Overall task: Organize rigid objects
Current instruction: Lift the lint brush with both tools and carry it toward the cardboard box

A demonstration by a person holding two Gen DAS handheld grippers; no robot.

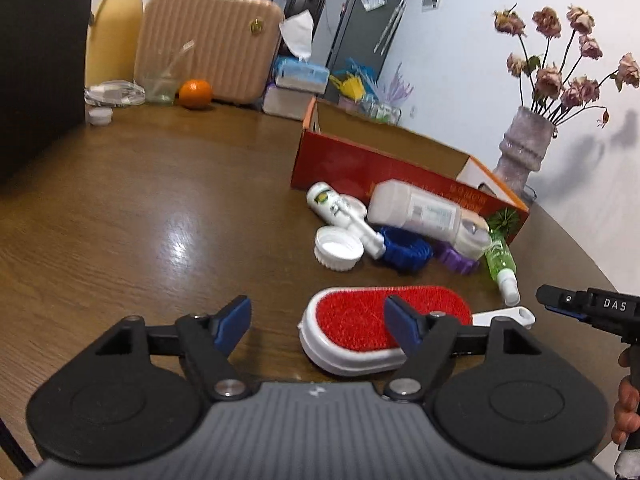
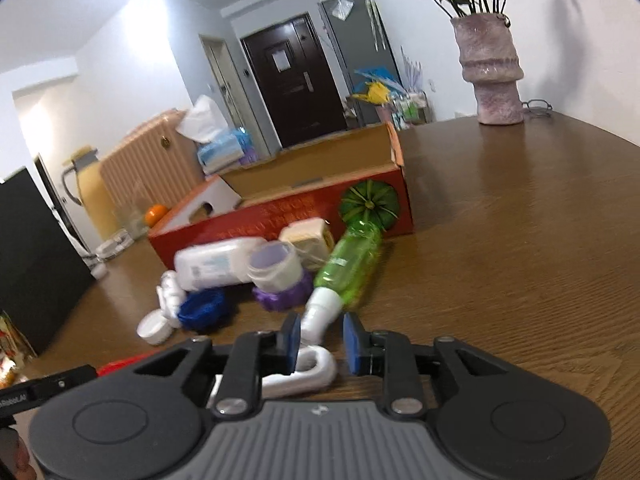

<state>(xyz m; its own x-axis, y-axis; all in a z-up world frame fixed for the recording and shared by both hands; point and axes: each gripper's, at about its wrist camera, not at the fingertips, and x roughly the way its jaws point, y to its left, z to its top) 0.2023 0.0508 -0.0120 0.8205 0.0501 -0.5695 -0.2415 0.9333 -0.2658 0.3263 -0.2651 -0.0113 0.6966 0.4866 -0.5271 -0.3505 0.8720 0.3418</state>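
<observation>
My left gripper (image 1: 320, 324) stands open and wide over the wooden table, its right finger above a white brush with red bristles (image 1: 360, 320). My right gripper (image 2: 322, 342) is open by a narrow gap. The white nozzle of a lying green bottle (image 2: 352, 268) reaches between its fingertips, beside the left pad. The brush's white loop handle (image 2: 304, 376) lies under them. Behind is a pile: a big white bottle (image 1: 420, 210), a small white spray bottle (image 1: 340, 208), a white cap (image 1: 338, 248), a blue ring (image 1: 404, 254) and a purple one (image 1: 456, 258). An open red box (image 1: 360, 164) stands beyond.
A vase of dried flowers (image 1: 520, 152) stands at the far right of the table. At the back left are an orange (image 1: 195, 94), a pink ribbed case (image 1: 208, 44), a yellow jug and tissue packs. A black block (image 1: 40, 60) rises on the left.
</observation>
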